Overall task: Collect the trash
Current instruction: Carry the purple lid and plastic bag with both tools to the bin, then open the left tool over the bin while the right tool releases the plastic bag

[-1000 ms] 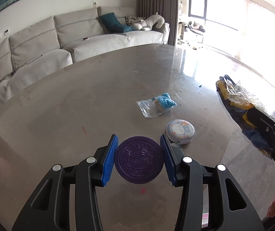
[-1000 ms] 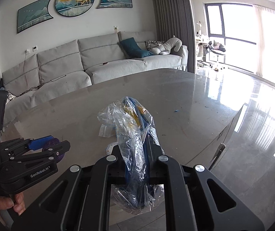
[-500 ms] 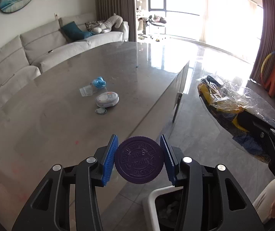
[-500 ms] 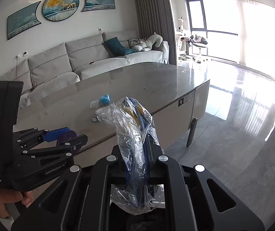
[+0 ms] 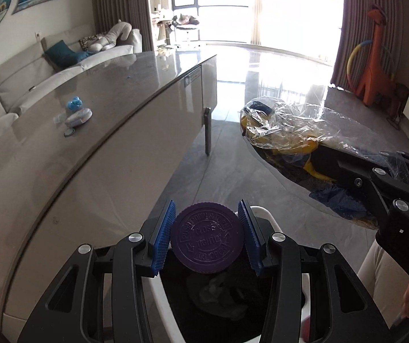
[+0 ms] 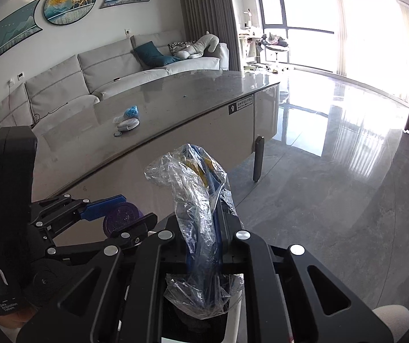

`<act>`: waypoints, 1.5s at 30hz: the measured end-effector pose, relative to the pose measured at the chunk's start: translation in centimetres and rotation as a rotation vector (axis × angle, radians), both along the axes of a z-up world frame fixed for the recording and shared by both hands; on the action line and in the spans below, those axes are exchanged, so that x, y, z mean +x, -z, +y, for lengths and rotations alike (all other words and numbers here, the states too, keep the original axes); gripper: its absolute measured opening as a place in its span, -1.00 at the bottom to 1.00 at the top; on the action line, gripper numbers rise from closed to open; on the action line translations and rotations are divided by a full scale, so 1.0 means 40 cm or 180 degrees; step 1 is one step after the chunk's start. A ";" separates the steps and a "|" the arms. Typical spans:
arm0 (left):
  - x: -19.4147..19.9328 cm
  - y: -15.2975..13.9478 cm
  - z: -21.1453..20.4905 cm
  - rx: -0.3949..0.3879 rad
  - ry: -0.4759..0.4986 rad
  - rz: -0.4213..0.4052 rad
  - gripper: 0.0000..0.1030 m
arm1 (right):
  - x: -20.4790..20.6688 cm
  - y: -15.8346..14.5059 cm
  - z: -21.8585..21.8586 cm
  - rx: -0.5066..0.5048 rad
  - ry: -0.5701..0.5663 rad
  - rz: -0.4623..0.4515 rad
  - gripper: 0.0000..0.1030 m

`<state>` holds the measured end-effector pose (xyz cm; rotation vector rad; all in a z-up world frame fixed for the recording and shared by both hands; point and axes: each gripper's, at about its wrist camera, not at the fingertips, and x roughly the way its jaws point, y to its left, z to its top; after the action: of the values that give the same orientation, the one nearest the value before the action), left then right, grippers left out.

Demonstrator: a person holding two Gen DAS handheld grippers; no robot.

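Observation:
My left gripper (image 5: 207,234) is shut on a round purple cap (image 5: 207,237) and holds it over a white trash bin (image 5: 264,211) with a black liner. It also shows in the right wrist view (image 6: 118,214). My right gripper (image 6: 204,228) is shut on a crumpled clear plastic wrapper (image 6: 196,188) with blue and yellow inside, just above the bin (image 6: 233,325). The wrapper also shows in the left wrist view (image 5: 287,131). On the grey table (image 5: 61,148) lie a blue scrap in clear plastic (image 5: 74,104) and a round white case (image 5: 78,117).
The table (image 6: 198,97) stands to the left of the bin, with a dark leg (image 6: 257,160) near the corner. A grey sofa (image 6: 118,68) lies behind it. An orange giraffe toy (image 5: 376,65) stands far right on the glossy floor.
Both grippers have swung right and back, off the table, and now hang over the trash bin on the floor. Each still holds its item.

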<state>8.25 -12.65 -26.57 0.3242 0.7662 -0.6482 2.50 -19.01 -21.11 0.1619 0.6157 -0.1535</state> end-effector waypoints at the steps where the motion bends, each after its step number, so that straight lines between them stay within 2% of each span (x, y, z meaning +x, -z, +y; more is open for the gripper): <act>1: -0.007 0.020 -0.008 0.0053 0.0051 0.0078 -0.12 | -0.005 0.008 0.001 -0.0012 0.0008 0.0018 -0.75; 5: -0.024 0.071 -0.028 0.0216 0.0160 0.0174 -0.12 | -0.013 0.029 0.010 -0.0051 0.0003 0.0103 -0.75; 8: -0.030 0.081 -0.026 0.0217 0.0189 0.0240 -0.10 | -0.019 0.033 0.008 -0.0056 0.0003 0.0138 -0.75; 9: -0.026 0.087 -0.025 0.0204 0.0226 0.0316 0.10 | -0.021 0.035 0.008 -0.0057 0.0005 0.0148 -0.75; 10: -0.026 0.094 -0.021 0.0236 0.0217 0.0371 0.40 | -0.021 0.038 0.008 -0.0057 0.0009 0.0152 -0.75; 11: -0.024 0.102 -0.022 0.0315 0.0160 0.0384 0.91 | -0.017 0.037 0.008 -0.0058 0.0011 0.0162 -0.74; 14: -0.038 0.117 -0.030 0.0498 0.0112 0.0245 0.91 | -0.017 0.042 0.011 -0.0068 0.0010 0.0177 -0.74; 16: -0.045 0.113 -0.030 0.0535 0.0084 0.0169 0.91 | -0.013 0.044 0.014 -0.0066 -0.0005 0.0193 -0.74; 20: -0.044 0.097 -0.019 0.0449 0.0064 0.0202 0.91 | -0.009 0.051 0.015 -0.0057 -0.0034 0.0227 -0.73; 24: -0.052 0.089 -0.006 0.0470 0.0002 0.0146 0.91 | -0.007 0.055 0.017 -0.0039 -0.0055 0.0238 -0.73; 31: 0.014 0.058 0.060 0.0316 -0.0391 0.0078 0.91 | 0.002 0.083 0.012 0.0026 -0.0120 0.0299 -0.71; 36: 0.037 0.050 0.090 0.0324 -0.0617 0.0015 0.91 | 0.009 0.124 0.021 0.0019 -0.0185 0.0358 -0.69; 41: 0.048 0.045 0.109 0.0276 -0.0688 0.0030 0.91 | 0.018 0.179 0.032 0.0049 -0.0205 0.0497 -0.66; 43: 0.048 0.044 0.107 0.0269 -0.0689 0.0013 0.91 | 0.020 0.191 0.034 0.0076 -0.0245 0.0517 -0.48; 44: 0.049 0.043 0.111 0.0269 -0.0684 0.0007 0.91 | 0.021 0.201 0.041 0.0066 -0.0290 0.0539 -0.05; 45: 0.050 0.044 0.111 0.0273 -0.0679 0.0004 0.91 | 0.025 0.208 0.044 0.0037 -0.0325 0.0576 0.65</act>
<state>10.25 -8.22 -28.31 0.3152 0.8187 -0.4155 3.48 -17.25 -29.43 0.1284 0.8035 -0.0661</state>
